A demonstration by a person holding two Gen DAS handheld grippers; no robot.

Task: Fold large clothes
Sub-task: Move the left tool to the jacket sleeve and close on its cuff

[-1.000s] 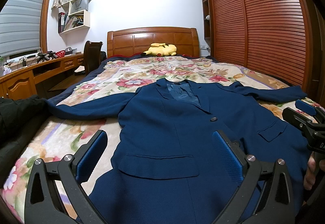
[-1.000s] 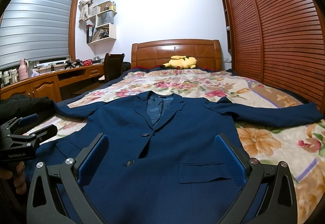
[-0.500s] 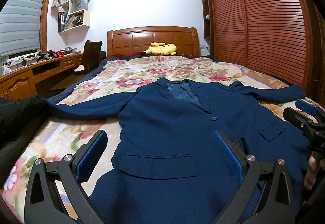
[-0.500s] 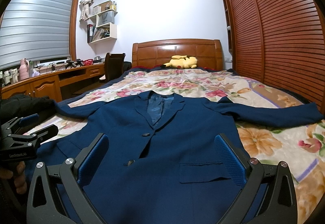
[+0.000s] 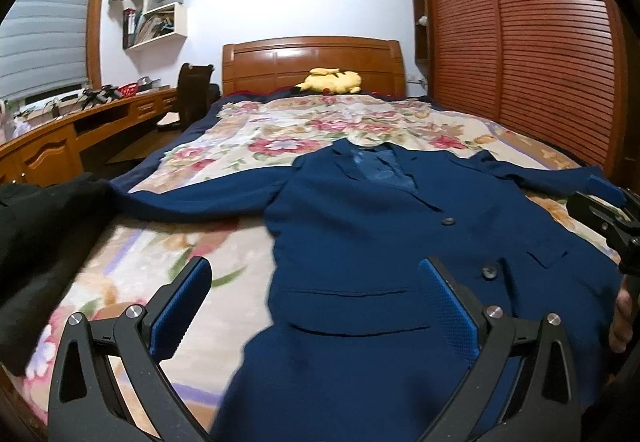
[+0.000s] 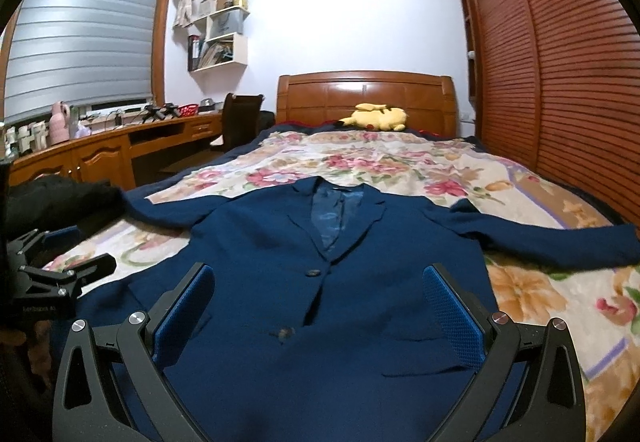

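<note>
So, going left to right: over by the wooden desk (image 6: 100, 145) side there's a black garment (image 5: 44, 242) bunched at the bed's edge, and the blazer's sleeve on that side (image 5: 192, 201) runs right up to it, looks like touching. The left claw (image 5: 316, 306) hangs over the near hem with its blue pads wide apart, nothing between them. One pad sits over bare floral bedspread (image 5: 132, 262), the other over the pocket flap.

The navy blazer (image 6: 320, 282) is lying face up in the middle of the bed, collar toward the headboard (image 6: 366, 93), both sleeves spread out sideways, front buttoned, lining showing at the neck. It's pretty flat, just a few soft ripples near the hem. The right claw (image 6: 318, 312) is also spread open and empty, hovering over the lower buttons. The far right sleeve (image 6: 560, 242) stretches toward the wardrobe doors (image 6: 560, 81).

What could go wrong, imo: no fold started yet, and this is a thick structured fabric, so pinching only the top layer would peel the front panel open instead of moving the whole side. Dragging the left sleeve could also snag that black garment and pull it along. And if the two claws lift unevenly, the shoulders will skew and the fold comes out lopsided.
</note>
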